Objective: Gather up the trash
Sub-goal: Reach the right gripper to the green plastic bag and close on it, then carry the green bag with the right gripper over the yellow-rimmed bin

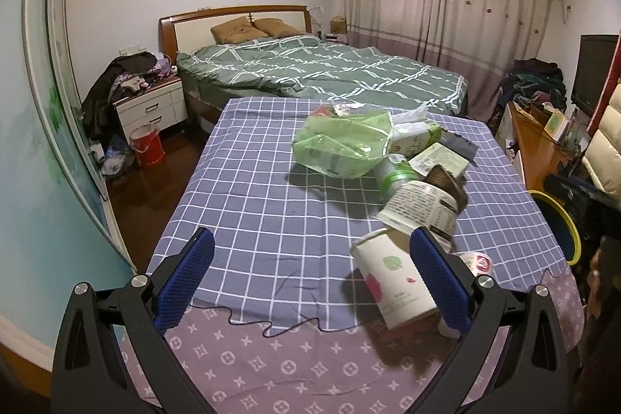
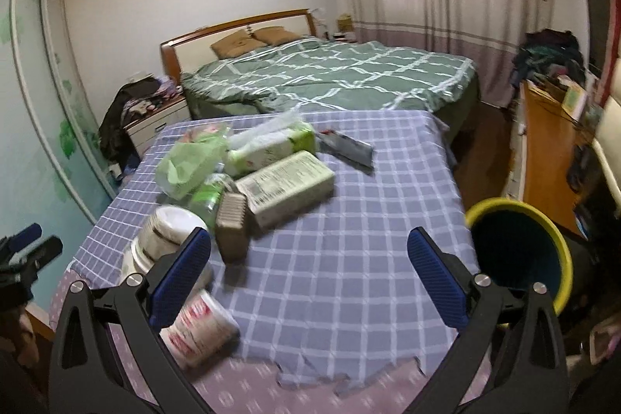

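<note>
On a table covered by a blue-and-white checked cloth (image 1: 264,189), a heap of trash is seen: a crumpled green plastic bag (image 1: 341,146), a pale green rectangular carton (image 2: 287,187) and a white paper cup lying on its side (image 1: 396,278). The left gripper (image 1: 310,270) is spread wide with nothing held, the cup lying just inside its right finger. The right gripper (image 2: 308,274) is likewise held wide open and empty above bare cloth. A yellow-rimmed dark bin (image 2: 520,251) is seen beside the table's right edge.

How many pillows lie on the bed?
2: left pillow and right pillow, side by side against the headboard; more may hide under the quilt.
</note>
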Demonstrator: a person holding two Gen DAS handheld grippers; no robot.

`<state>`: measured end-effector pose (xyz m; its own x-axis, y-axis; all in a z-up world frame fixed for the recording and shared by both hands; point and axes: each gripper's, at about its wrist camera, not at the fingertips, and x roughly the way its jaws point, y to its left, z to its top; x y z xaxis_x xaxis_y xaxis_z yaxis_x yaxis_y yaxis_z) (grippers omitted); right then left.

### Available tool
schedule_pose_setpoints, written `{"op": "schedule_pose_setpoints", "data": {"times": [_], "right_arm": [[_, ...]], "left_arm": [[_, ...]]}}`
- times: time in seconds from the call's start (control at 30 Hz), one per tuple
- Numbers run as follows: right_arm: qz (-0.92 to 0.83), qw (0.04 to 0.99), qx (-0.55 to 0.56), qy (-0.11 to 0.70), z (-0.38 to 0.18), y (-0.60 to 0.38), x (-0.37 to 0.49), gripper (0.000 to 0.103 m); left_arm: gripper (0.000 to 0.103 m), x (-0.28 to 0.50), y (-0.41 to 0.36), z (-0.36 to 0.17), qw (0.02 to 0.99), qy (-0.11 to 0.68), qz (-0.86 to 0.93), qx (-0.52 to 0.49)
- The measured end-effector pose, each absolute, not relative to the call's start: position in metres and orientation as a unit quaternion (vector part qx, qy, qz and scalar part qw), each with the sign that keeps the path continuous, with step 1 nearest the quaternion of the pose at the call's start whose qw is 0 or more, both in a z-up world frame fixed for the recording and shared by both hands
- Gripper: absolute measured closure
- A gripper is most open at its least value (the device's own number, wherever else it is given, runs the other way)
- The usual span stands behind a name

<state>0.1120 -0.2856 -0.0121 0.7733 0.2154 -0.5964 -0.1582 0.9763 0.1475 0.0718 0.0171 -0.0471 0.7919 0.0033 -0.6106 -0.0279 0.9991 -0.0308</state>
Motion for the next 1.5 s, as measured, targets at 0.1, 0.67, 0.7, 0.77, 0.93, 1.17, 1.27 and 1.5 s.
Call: {"op": "schedule_pose_setpoints", "data": {"times": [0.1,0.67,0.7,0.77,0.93,1.17,1.27,1.5], "right_arm": [[0.105,0.940,0.032,0.322,-0.009,-0.271,0.133,0.006],[0.186,0.906,-0.003,0.381,-0.025,-0.181,0.281,0.018],[0.186,0.903,-0.005,0.388,-0.027,-0.178,0.287,0.023],[0.194,0.892,-0.004,0.409,-0.032,-0.171,0.301,0.035],[0.202,0.875,0.001,0.440,-0.041,-0.159,0.323,0.049],[0.217,0.849,0.033,0.482,-0.058,-0.149,0.347,0.070],[0.223,0.847,0.046,0.481,-0.057,-0.150,0.345,0.095],[0.228,0.875,0.044,0.425,-0.022,-0.158,0.317,0.101]], "left_arm": [[0.004,0.078,0.021,-0.050,0.945,0.325,0.008,-0.020],[0.004,0.115,0.035,-0.070,0.940,0.342,0.009,-0.024],[0.004,0.116,0.036,-0.072,0.939,0.343,0.009,-0.025],[0.004,0.120,0.037,-0.075,0.938,0.346,0.007,-0.026],[0.004,0.126,0.038,-0.080,0.936,0.351,0.000,-0.028],[0.004,0.131,0.035,-0.084,0.935,0.354,-0.010,-0.030],[0.004,0.132,0.035,-0.084,0.934,0.355,-0.009,-0.032],[0.004,0.128,0.037,-0.082,0.934,0.355,-0.009,-0.037]]}}
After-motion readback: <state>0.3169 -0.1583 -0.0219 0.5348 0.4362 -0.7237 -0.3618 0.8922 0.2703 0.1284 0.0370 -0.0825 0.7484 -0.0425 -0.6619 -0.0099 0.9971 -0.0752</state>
